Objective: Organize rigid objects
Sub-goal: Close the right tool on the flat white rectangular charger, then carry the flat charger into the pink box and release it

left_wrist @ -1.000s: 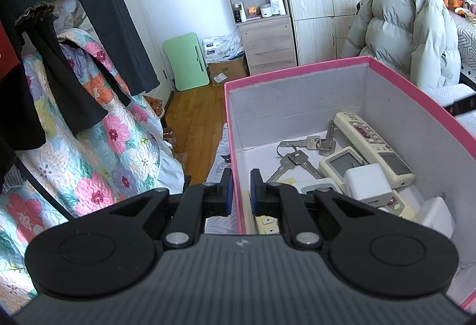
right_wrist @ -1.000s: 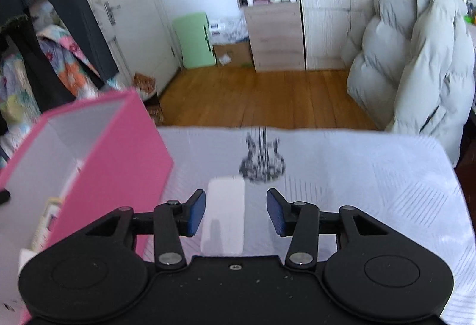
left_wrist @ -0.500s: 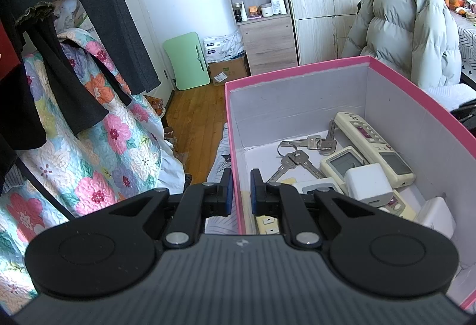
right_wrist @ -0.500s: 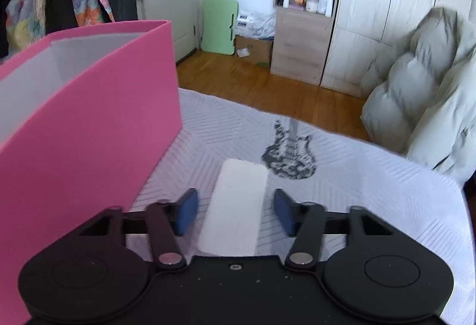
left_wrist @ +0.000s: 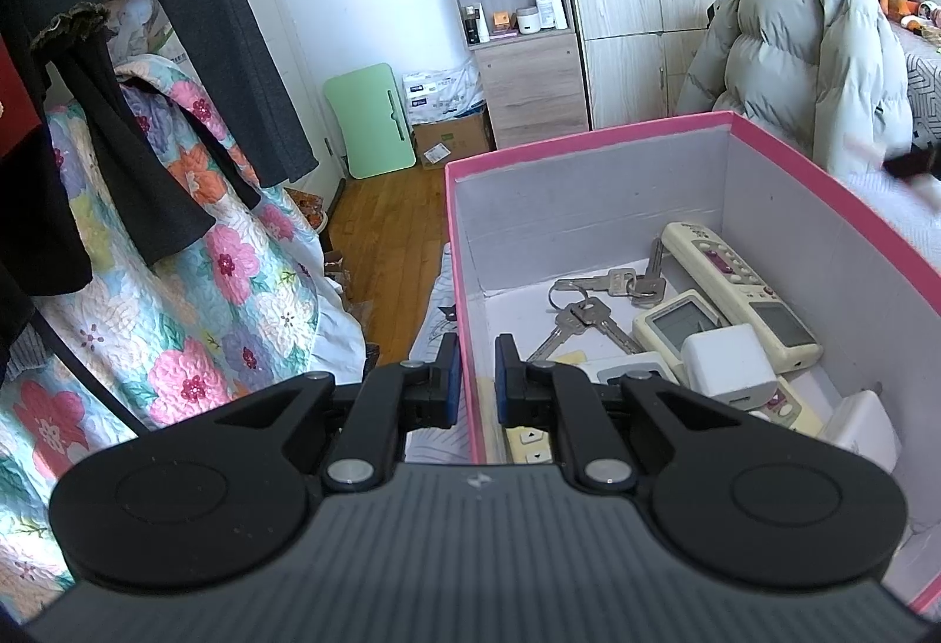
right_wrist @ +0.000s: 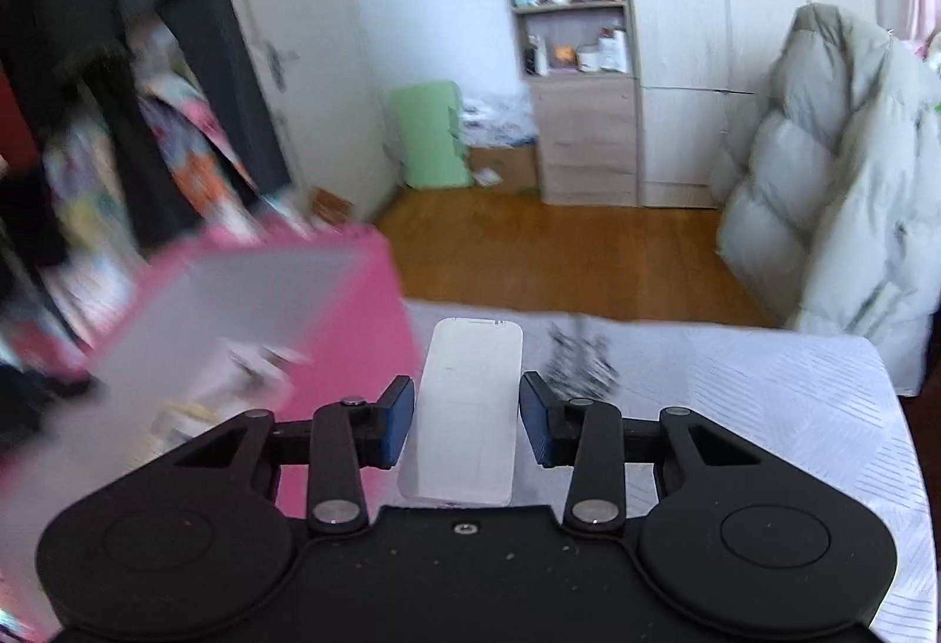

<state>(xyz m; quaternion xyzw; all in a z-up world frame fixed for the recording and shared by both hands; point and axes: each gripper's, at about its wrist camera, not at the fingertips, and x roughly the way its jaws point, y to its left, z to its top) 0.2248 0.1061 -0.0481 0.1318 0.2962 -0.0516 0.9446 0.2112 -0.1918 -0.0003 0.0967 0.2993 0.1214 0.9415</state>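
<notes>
My left gripper [left_wrist: 475, 375] is shut on the left wall of the pink box [left_wrist: 464, 302]. Inside the box lie keys [left_wrist: 588, 305], two cream remotes [left_wrist: 735, 284], a white charger cube [left_wrist: 726, 360] and other white adapters. In the right wrist view my right gripper [right_wrist: 466, 422] is shut on a flat white rectangular object [right_wrist: 470, 396], lifted above the bed; the pink box [right_wrist: 329, 325] is blurred at the left.
The white patterned bed cover [right_wrist: 735, 407] spreads right of the box. A puffy grey jacket [right_wrist: 841, 207] hangs at the right. A wooden floor [right_wrist: 559, 255], shelf cabinet [right_wrist: 576, 55] and hanging dark clothes [left_wrist: 117, 84] stand beyond. A floral quilt [left_wrist: 176, 290] lies left.
My right gripper closed on the flat white object and raised it off the bed, swinging toward the pink box. The left gripper has kept still on the box wall.
</notes>
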